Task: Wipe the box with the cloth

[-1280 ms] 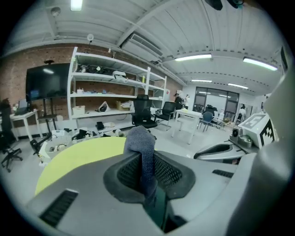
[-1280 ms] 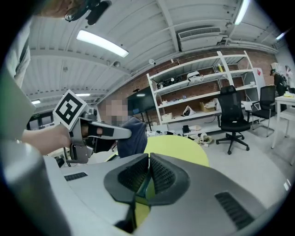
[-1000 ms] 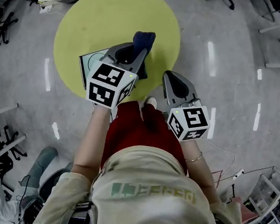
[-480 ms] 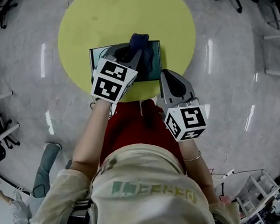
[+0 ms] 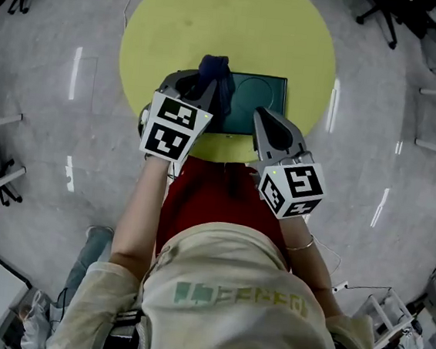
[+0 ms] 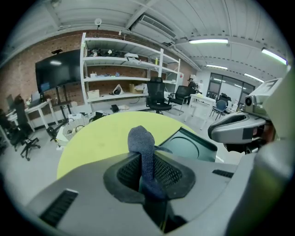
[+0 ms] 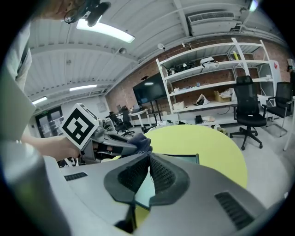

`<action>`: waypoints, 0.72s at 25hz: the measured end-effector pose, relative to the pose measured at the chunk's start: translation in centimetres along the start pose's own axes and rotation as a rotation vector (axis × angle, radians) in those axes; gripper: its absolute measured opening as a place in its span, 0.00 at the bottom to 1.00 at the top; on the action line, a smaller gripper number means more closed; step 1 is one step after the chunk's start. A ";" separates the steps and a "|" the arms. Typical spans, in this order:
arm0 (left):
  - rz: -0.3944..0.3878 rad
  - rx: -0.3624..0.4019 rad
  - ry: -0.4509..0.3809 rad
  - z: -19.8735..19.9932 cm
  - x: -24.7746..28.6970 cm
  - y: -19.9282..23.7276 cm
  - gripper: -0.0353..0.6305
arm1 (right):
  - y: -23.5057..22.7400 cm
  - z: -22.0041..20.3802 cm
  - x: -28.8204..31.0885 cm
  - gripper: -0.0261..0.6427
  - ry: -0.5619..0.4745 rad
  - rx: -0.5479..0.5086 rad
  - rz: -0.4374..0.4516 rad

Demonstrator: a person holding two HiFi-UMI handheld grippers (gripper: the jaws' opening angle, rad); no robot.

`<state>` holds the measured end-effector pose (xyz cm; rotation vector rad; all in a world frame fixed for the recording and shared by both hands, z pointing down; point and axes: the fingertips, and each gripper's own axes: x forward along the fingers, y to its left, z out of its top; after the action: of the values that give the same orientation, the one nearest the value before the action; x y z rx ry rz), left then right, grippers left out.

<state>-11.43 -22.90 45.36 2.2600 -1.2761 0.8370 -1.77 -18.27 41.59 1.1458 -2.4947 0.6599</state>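
A dark teal box (image 5: pixel 258 103) lies near the front of the round yellow-green table (image 5: pixel 179 26). My left gripper (image 5: pixel 200 90) is shut on a blue cloth (image 5: pixel 215 75), which hangs over the box's left part. In the left gripper view the cloth (image 6: pixel 143 140) sticks up from between the jaws, with the box (image 6: pixel 191 145) to the right of it. My right gripper (image 5: pixel 261 114) is shut on nothing, its tip over the box's near edge. In the right gripper view the box (image 7: pixel 177 158) lies just beyond the jaws and the cloth (image 7: pixel 140 139) is to the left.
The table stands on a grey floor. A person's legs (image 5: pixel 89 257) show at the lower left. Metal shelves (image 6: pixel 129 69) and office chairs (image 6: pixel 156 94) stand beyond the table. Another chair (image 7: pixel 251 108) stands to the right.
The left gripper has carried the cloth from the box's right part across to its left part. More of the box's top now shows to the right. The right gripper has come over the box's near edge.
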 end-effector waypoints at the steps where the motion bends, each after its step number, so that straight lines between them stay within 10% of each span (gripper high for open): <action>1: 0.013 -0.007 0.002 -0.4 -0.4 0.7 0.15 | 0.4 0.0 0.4 0.10 0.002 -0.004 0.010; 18: 0.213 -0.039 -0.084 -1.5 -8.9 1.5 0.15 | 2.3 -1.0 -4.2 0.10 -0.041 -0.044 0.035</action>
<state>-16.72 -17.22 40.53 2.1762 -1.5792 0.7877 -0.85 -13.83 39.86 1.1134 -2.5555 0.5932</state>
